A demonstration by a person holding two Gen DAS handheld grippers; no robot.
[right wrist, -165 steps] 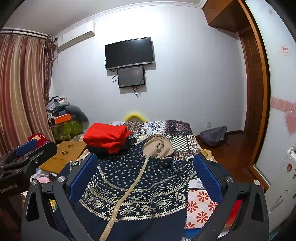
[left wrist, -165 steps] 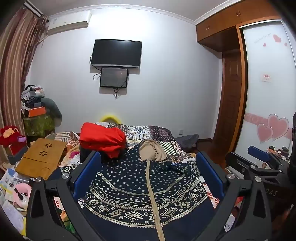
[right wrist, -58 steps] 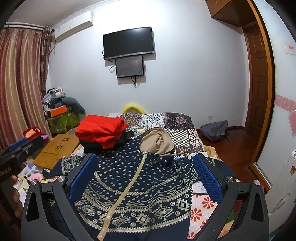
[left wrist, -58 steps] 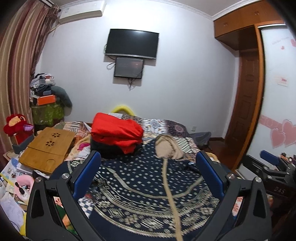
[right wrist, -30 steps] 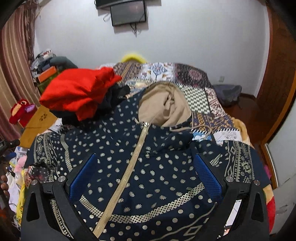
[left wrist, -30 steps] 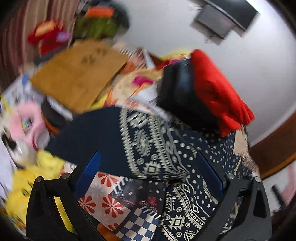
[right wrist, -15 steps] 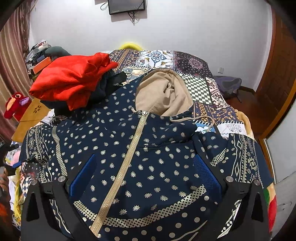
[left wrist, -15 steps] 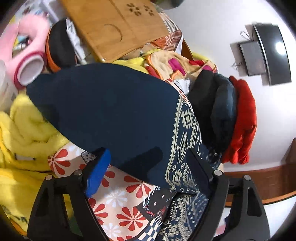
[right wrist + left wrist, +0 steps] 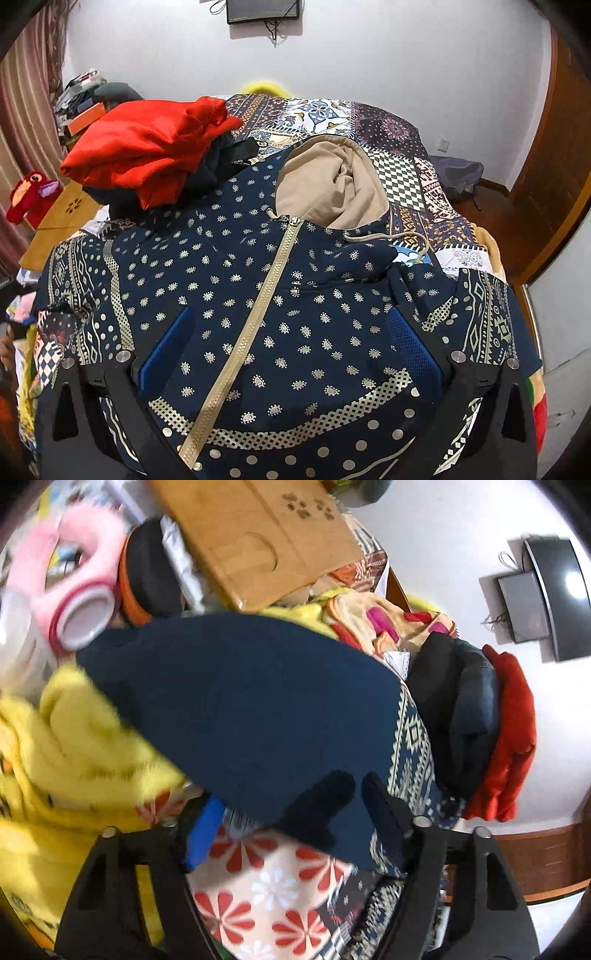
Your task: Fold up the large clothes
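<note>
Hoodie sleeve [image 9: 251, 709], plain navy at its end, lies between the fingers of the left gripper [image 9: 295, 812]: the blue pad [image 9: 205, 829] sits at the sleeve's lower edge and the other finger [image 9: 384, 823] is on its far side, partly wrapped in cloth. Those jaws are closing, with the fabric between them; whether the pads already press on it cannot be told. Under the sleeve lie a red-flowered bedspread [image 9: 266, 893] and a fluffy yellow blanket [image 9: 66, 760]. Beyond the cuff are a pink plush slipper [image 9: 77, 602], a black and orange item [image 9: 147, 579] and a wooden lap desk [image 9: 258, 539]. To the right of the sleeve a stack of folded dark garments [image 9: 465, 716] topped by a red garment [image 9: 513, 734] stands just beside the hoodie's patterned shoulder.

The right gripper [image 9: 288, 354] hovers over the hoodie [image 9: 258, 295], fingers spread wide, blue pads [image 9: 413, 347] either side of the chest and holding nothing. The hoodie lies face up on the bed, navy with pale dots and bands, gold zipper [image 9: 251, 332] closed, beige-lined hood [image 9: 332, 188] toward the wall. The red garment [image 9: 147, 147] and the dark pile under it overlap the hoodie's upper left shoulder. A patchwork quilt [image 9: 388, 133] covers the bed past the hood. A red stuffed toy [image 9: 33, 195] sits at the left, a grey bag [image 9: 458, 177] on the floor at the right.
</note>
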